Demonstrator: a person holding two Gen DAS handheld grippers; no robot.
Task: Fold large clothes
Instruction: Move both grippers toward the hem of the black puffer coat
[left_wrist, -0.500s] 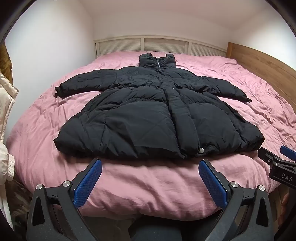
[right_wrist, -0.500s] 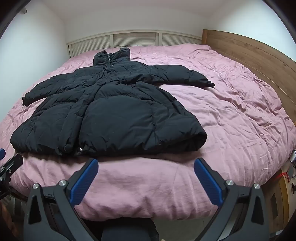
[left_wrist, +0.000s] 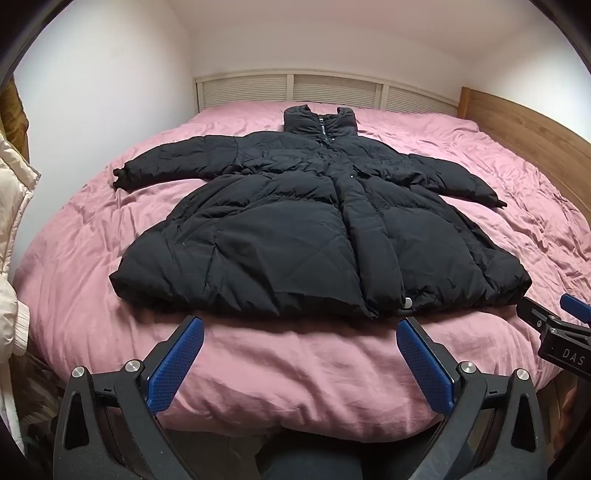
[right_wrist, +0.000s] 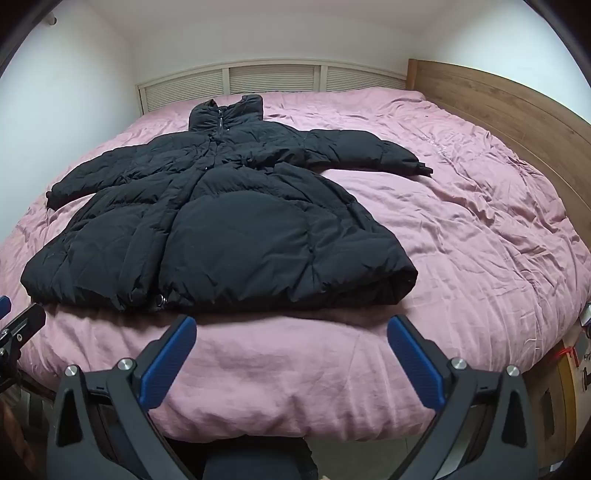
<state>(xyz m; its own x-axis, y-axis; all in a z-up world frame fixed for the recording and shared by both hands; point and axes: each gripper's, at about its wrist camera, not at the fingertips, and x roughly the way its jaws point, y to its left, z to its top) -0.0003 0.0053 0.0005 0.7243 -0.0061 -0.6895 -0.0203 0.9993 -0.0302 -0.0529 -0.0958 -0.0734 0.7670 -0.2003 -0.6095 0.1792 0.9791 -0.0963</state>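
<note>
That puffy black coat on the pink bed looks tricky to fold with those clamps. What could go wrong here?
The black quilted puffer coat is thick, so a fold may spring back open. It lies on a soft, wrinkled pink duvet, so the open left gripper or the open right gripper might pinch bedding along with the hem. The spread sleeves could drag and bunch up.

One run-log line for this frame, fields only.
stage: pre-grasp | black puffer coat: flat on pink duvet, zipped, sleeves spread | left gripper: open, short of hem | right gripper: open, short of hem
</note>
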